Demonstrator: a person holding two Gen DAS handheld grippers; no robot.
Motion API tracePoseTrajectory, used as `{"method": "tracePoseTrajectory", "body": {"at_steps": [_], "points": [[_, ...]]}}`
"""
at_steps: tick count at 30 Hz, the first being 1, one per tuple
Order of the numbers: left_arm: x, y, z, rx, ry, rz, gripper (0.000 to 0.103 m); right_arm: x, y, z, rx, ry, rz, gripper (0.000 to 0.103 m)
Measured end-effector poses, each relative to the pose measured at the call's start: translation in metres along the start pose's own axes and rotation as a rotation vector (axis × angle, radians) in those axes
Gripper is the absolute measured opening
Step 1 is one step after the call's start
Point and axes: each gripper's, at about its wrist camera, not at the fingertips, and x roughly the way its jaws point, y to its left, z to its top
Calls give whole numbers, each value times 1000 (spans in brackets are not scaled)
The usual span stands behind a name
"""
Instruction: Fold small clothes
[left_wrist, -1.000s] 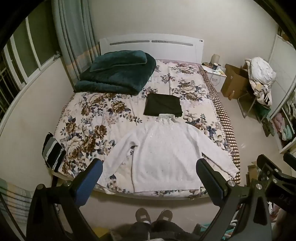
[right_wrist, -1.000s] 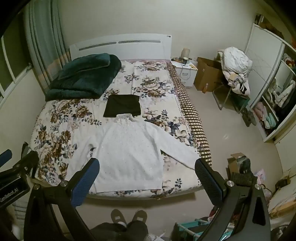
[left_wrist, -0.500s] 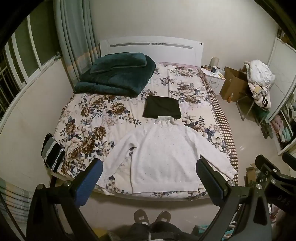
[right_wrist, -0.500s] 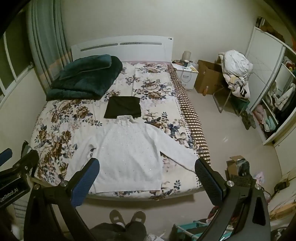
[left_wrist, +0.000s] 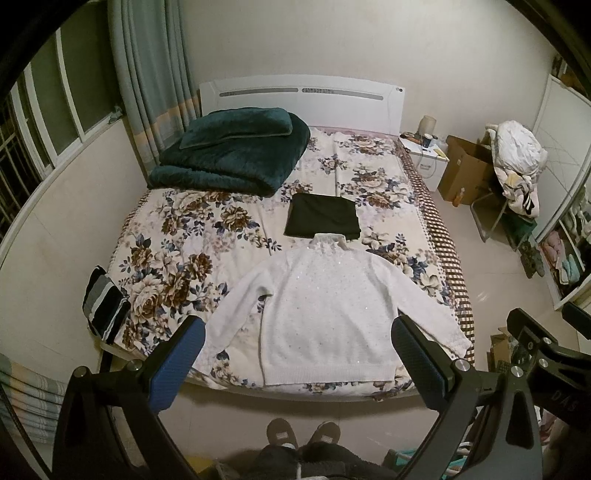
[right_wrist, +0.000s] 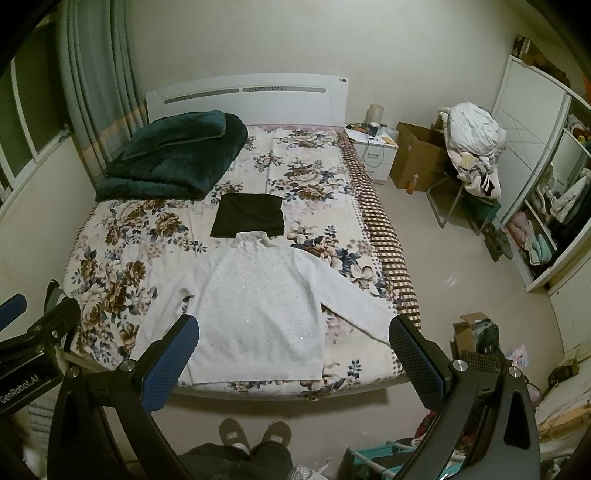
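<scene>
A white knit sweater (left_wrist: 328, 314) lies flat, sleeves spread, at the foot of the floral bed (left_wrist: 177, 258); it also shows in the right wrist view (right_wrist: 258, 314). A folded black garment (left_wrist: 323, 220) lies just beyond its collar, also seen in the right wrist view (right_wrist: 249, 216). My left gripper (left_wrist: 299, 362) is open and empty, held above the bed's foot edge. My right gripper (right_wrist: 295, 358) is open and empty, held alongside it, clear of the sweater.
A folded dark green blanket (left_wrist: 229, 155) lies at the bed's head left. A striped cloth (left_wrist: 103, 306) hangs at the bed's near left corner. A nightstand (right_wrist: 373, 151), cardboard box (right_wrist: 417, 155), clothes-laden chair (right_wrist: 469, 162) and shelves (right_wrist: 546, 206) stand right. My feet (left_wrist: 303, 435) are at the bed's foot.
Both views have tilted down and pulled back slightly, so the bed sits lower in frame. The sweater and black garment have not moved. Both grippers stay open.
</scene>
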Motion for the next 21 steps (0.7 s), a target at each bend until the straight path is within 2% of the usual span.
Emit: {"method": "tracePoseTrajectory", "body": {"at_steps": [21], "points": [[-6, -3, 4, 0, -9, -2, 103, -12, 6, 7, 1, -9, 1, 103]]}}
